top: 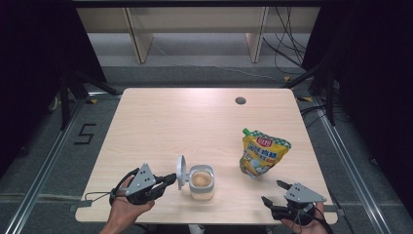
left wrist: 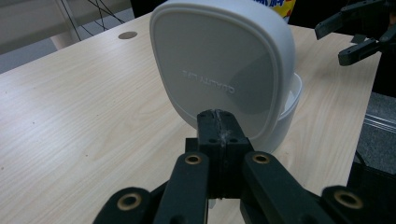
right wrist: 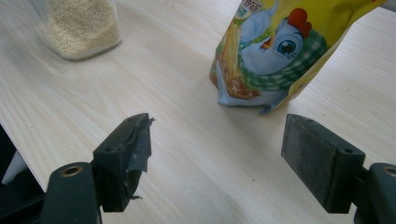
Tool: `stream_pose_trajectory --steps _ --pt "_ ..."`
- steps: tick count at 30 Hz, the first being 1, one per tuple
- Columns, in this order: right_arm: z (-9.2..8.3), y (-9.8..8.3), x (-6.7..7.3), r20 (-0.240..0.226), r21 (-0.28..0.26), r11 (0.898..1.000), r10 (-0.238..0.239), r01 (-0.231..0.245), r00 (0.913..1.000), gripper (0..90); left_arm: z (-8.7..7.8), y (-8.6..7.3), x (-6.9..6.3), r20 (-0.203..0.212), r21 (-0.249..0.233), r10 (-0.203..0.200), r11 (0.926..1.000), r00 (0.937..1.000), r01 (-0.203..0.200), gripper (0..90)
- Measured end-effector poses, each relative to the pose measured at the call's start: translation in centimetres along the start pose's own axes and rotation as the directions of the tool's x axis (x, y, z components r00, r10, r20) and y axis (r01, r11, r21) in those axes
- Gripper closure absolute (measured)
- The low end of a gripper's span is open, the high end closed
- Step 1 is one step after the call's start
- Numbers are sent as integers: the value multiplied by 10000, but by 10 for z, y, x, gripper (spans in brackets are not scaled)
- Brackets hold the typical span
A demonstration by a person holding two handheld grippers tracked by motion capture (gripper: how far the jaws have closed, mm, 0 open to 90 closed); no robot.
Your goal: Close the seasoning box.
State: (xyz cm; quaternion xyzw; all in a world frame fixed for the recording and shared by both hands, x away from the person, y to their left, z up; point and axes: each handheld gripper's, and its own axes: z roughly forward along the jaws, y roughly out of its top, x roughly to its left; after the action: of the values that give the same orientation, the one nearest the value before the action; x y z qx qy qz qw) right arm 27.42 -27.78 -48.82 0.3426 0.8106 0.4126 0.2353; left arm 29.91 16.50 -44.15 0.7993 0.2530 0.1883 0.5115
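A clear jar (top: 201,182) of pale grains stands near the table's front edge, its white hinged lid (top: 181,171) swung upright on its left side. My left gripper (top: 170,179) is shut, with its tips right at the lid's outer face; nothing is between the jaws. In the left gripper view the closed tips (left wrist: 217,122) sit in front of the lid (left wrist: 219,60). A yellow pouch (top: 263,152) with a chicken picture stands to the jar's right. My right gripper (top: 274,192) is open at the front right, pointing toward the pouch (right wrist: 280,51), with its jaws (right wrist: 224,140) apart from it.
The light wooden table (top: 170,122) has a round cable hole (top: 240,101) at the back. Dark stands and cables flank the table on the floor. The jar (right wrist: 79,28) appears at the upper left of the right gripper view.
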Motion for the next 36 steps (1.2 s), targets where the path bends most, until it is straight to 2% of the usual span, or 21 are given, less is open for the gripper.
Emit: stream_pose_trajectory --steps 2,5,6,8,10,11,12,15,17,21,23,27,30,31,32,36 --pt "0 0 1 -36 -27 10000 50 -50 10000 253 0 1 -2 -86 -69 -89 9999 9999 89 891" --pt "0 0 0 3 -23 10000 -70 70 10000 253 2 4 -1 -9 -61 178 9998 9998 -178 891" --pt "0 0 0 -34 26 10000 -9 9 10000 253 3 4 -2 21 -57 90 9999 10000 -89 891" --pt "0 0 0 11 -27 10000 -62 62 10000 253 5 6 -3 -15 -55 197 9998 9998 -197 891" --pt "1 0 0 -3 -16 10000 -50 50 10000 253 6 7 -4 41 -81 184 9998 9998 -184 891" --pt "0 0 0 -19 1 10000 14 -14 10000 253 7 8 -6 21 -48 1 10000 10000 -1 891" --pt "0 0 0 4 -24 10000 -35 36 10000 253 7 9 -5 63 -51 258 9997 9996 -258 891" --pt "0 0 0 -46 37 10000 6 -6 10000 254 9 12 -7 244 -18 320 9995 9992 -320 890" --pt "0 0 0 -42 25 10000 -83 83 10000 254 10 13 -8 162 -8 476 9989 9987 -476 890" --pt "1 0 0 39 -8 9998 -221 221 9997 254 14 15 -9 266 -68 438 9990 9987 -436 890" --pt "0 0 1 -11 115 9999 -42 42 10000 254 15 17 -9 294 5 538 9986 9981 -538 890" --pt "0 0 0 83 12 9998 -200 200 9998 254 18 19 -11 333 -76 376 9993 9987 -373 888" --pt "0 0 1 86 9 9998 -199 199 9998 254 18 21 -9 348 -110 622 9980 9975 -619 884" --pt "0 0 1 82 6 9998 -202 202 9998 254 17 22 -9 295 -132 461 9989 9985 -458 880" --pt "0 0 1 79 8 9998 -199 199 9998 254 17 22 -8 324 -177 523 9985 9981 -517 875" --pt "0 0 1 73 -7 9998 -211 211 9998 254 11 24 -6 310 -308 189 9994 9993 -179 813"
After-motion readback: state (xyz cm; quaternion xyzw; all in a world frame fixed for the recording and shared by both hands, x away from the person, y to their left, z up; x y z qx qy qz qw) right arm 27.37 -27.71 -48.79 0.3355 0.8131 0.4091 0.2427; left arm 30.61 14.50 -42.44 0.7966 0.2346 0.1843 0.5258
